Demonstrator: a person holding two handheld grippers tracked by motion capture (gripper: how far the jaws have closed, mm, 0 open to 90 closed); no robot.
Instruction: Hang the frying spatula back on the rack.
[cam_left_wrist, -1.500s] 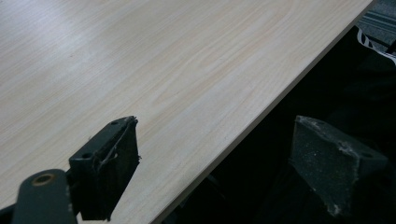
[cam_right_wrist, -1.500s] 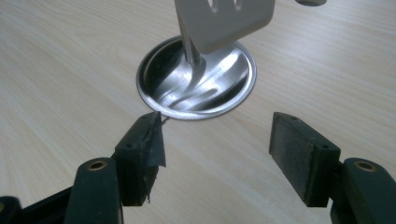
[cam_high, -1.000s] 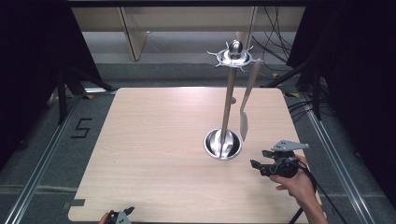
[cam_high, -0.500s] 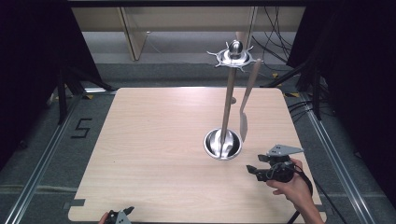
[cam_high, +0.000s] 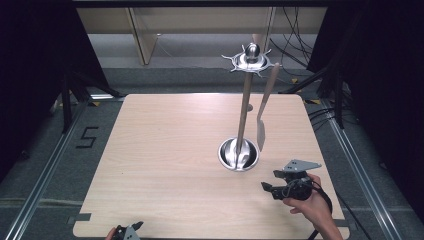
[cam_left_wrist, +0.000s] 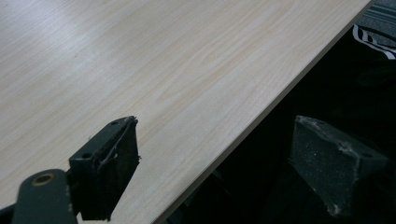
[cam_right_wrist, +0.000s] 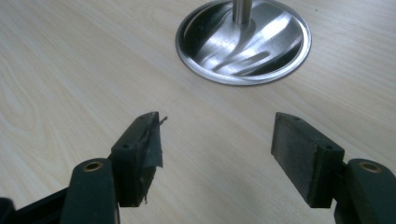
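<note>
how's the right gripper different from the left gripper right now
The right gripper is over the table, beside the round steel base of the utensil stand; the left gripper sits at the table's near edge. In its own view, the right gripper looks at that base, while the left gripper straddles the table edge, one jaw over wood, one over dark floor. Both have open, empty jaws.

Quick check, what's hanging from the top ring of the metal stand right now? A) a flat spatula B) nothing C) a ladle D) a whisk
A: in the high view a flat spatula hangs from a hook of the metal stand, its blade hanging beside the pole above the round base.
</note>
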